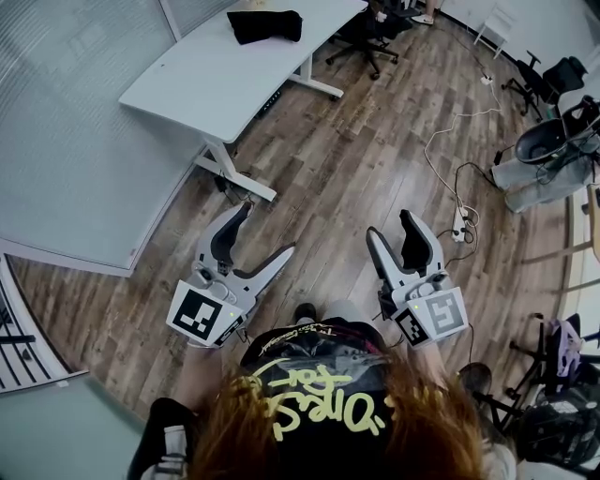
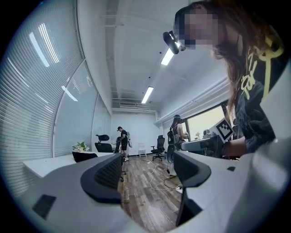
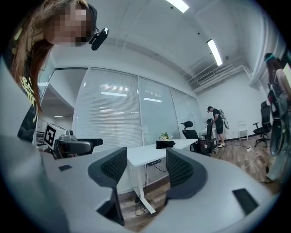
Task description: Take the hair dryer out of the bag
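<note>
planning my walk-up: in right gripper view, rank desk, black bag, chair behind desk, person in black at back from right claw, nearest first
1. desk, straight ahead
2. black bag, on its far end
3. chair, just past the desk
4. person in black, back right

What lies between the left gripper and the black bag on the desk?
Head view: between left gripper and black bag lie only wooden floor, the desk's foot and bare desktop.

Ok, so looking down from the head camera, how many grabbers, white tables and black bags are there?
Grippers: 2, the left gripper and the right gripper, both open and empty
Tables: 1, the white table
Bags: 1, the black bag on that table
Total: 4
</note>
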Motion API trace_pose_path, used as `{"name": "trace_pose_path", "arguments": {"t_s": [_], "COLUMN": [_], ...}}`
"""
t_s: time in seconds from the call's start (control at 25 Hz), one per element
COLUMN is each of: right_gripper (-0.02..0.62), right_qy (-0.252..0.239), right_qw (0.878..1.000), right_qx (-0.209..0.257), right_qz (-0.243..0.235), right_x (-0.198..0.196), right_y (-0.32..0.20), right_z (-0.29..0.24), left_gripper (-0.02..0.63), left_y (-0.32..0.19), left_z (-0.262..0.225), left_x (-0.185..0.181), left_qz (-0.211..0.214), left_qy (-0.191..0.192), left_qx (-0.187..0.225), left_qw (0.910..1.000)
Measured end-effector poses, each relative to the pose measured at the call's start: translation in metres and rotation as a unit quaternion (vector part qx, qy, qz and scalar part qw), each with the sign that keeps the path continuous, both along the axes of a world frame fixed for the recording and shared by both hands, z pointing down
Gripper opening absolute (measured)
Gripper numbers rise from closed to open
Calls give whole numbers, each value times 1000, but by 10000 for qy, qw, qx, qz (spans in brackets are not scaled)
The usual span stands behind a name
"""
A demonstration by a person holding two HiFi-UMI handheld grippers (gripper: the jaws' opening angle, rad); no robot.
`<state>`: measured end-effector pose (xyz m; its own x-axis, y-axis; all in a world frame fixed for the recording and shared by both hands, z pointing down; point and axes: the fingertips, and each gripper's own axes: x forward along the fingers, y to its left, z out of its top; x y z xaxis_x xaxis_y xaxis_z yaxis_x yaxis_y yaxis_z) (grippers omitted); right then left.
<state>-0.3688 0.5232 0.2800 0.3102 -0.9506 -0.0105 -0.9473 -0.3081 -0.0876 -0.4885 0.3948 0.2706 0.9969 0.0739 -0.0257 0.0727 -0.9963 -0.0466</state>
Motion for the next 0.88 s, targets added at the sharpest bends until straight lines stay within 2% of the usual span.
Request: {"name": "trace_pose_path", "arguments": {"t_s": [0.28,0.48,0.68,0.88], "right_gripper": [250,250,250,250], "right_qy": [-328,-301,-323,-337], "right_qw": [9992,9993,9991,9988], "right_qx": [-222,-230,-262,-213], "right_qz": [110,71,-71,-282], "right_x": [6,14,30,54], "right_y": [10,6,-11,-40], "right_z": [19,21,25,23], "left_gripper": [351,351,351,351], "left_y": [-1,-9,-13,-39], "left_z": [-2,-1,-8,-1], "left_x": [3,12,27,44], "left_qz": [9,-86,-103,-378], "left_qy": [180,209,408,143], "left_qx": [-34,-50,171,154], "left_qw": [9998,9997,9990,9991]}}
